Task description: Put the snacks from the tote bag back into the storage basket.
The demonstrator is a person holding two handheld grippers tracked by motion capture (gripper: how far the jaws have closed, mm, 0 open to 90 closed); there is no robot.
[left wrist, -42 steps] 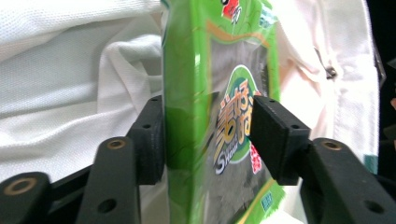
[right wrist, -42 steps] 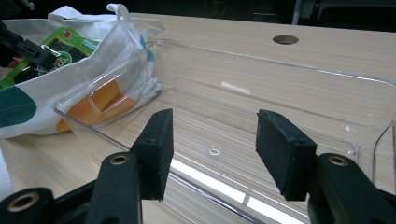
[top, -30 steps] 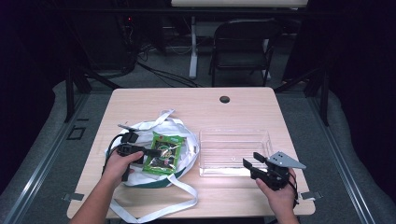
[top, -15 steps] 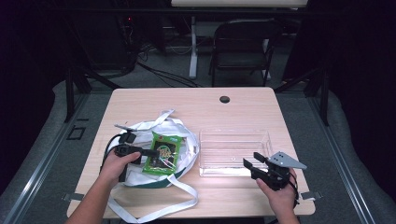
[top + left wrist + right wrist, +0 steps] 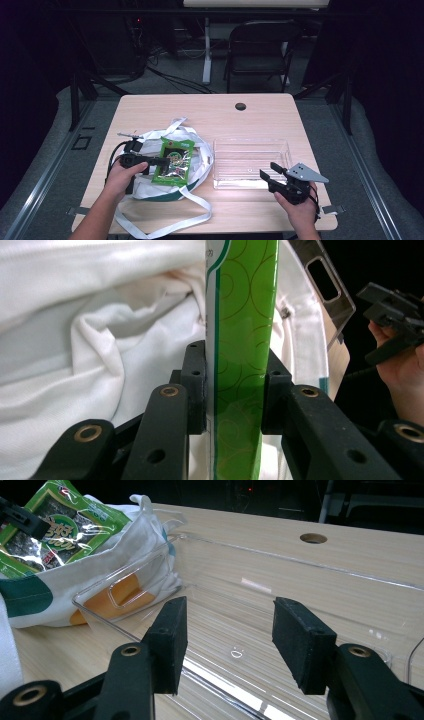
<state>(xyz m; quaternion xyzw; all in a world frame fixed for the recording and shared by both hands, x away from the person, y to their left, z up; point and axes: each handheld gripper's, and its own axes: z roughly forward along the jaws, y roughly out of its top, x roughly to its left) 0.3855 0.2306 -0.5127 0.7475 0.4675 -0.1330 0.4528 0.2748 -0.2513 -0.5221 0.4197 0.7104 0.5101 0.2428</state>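
Note:
A green snack packet [image 5: 174,161] lies tilted over the mouth of a white cloth bag [image 5: 201,159] with green trim, left of the table's centre. My left gripper [image 5: 159,161] is shut on the packet's left edge. In the left gripper view the packet [image 5: 240,340] stands edge-on between the jaws of the left gripper [image 5: 232,385], with the bag's cloth [image 5: 75,340] behind. A clear plastic tray [image 5: 250,145] sits to the right. My right gripper [image 5: 267,177] stays open at the tray's front right corner. In the right gripper view the right gripper [image 5: 227,640] shows nothing between its jaws, facing the tray [image 5: 300,565].
The bag's long white straps [image 5: 165,225] trail to the table's front edge. A round cable hole [image 5: 240,106] sits near the far edge. A folding chair [image 5: 260,50] stands behind the table.
My left gripper has shifted the packet slightly to the left over the bag. The right gripper has stayed put.

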